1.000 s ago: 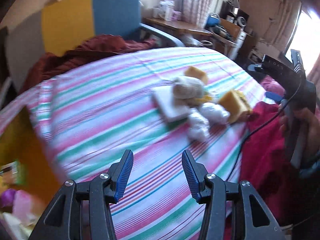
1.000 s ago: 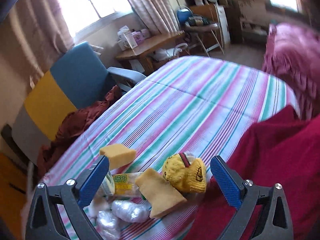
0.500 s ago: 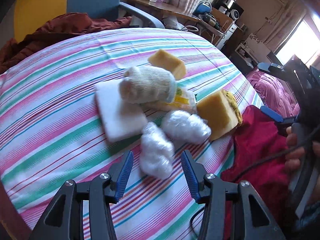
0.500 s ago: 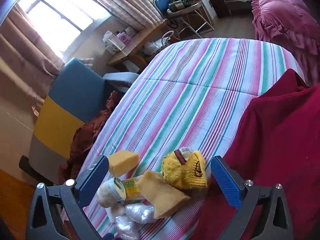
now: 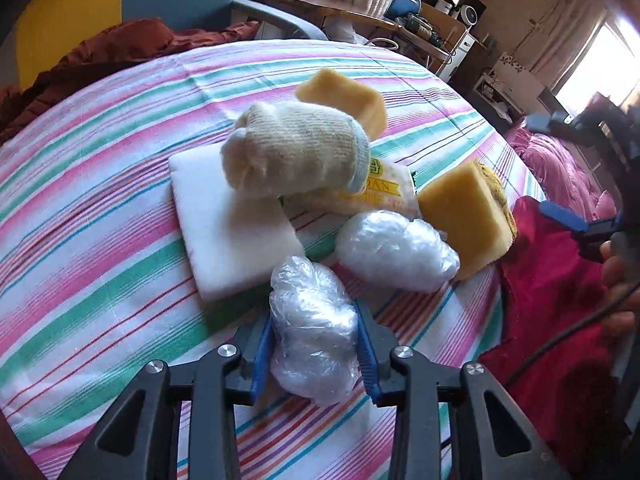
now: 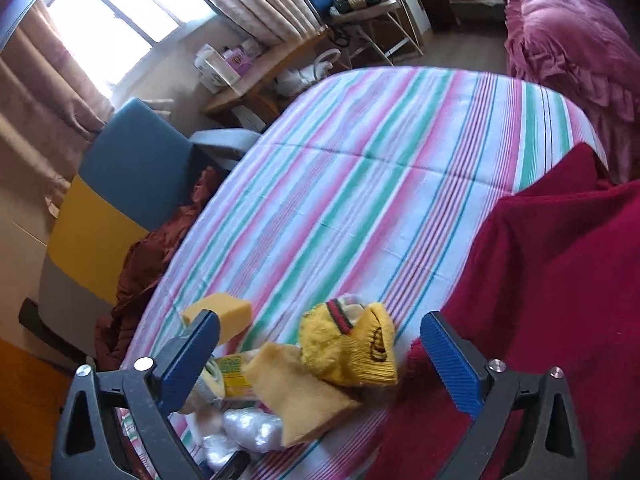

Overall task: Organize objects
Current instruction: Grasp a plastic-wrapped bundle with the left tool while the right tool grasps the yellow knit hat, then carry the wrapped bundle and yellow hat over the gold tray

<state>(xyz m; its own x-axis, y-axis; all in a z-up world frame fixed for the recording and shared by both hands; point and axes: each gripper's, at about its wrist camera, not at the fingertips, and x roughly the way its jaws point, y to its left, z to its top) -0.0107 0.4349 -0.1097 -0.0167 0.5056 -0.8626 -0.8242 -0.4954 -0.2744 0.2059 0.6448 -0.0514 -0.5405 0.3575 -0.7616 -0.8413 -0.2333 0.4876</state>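
Striped bedding (image 5: pixel 100 208) in pink, green and white filled the scene, with a blue-and-yellow armchair (image 6: pixel 120 200) at its far left edge. Near the bed's near edge lay the pile. The left gripper (image 5: pixel 316 344) sat low, its blue pads pressed against both sides of a crumpled plastic wrap bundle (image 5: pixel 314 336). Just beyond lay a second bundle (image 5: pixel 396 250), a white foam block (image 5: pixel 228 232), a rolled cream sock (image 5: pixel 292 152) and two yellow sponges (image 5: pixel 464 216). The right gripper (image 6: pixel 320 360) hovered wide apart above a yellow sock (image 6: pixel 352 348), gripping nothing, beside a red blanket (image 6: pixel 560 300).
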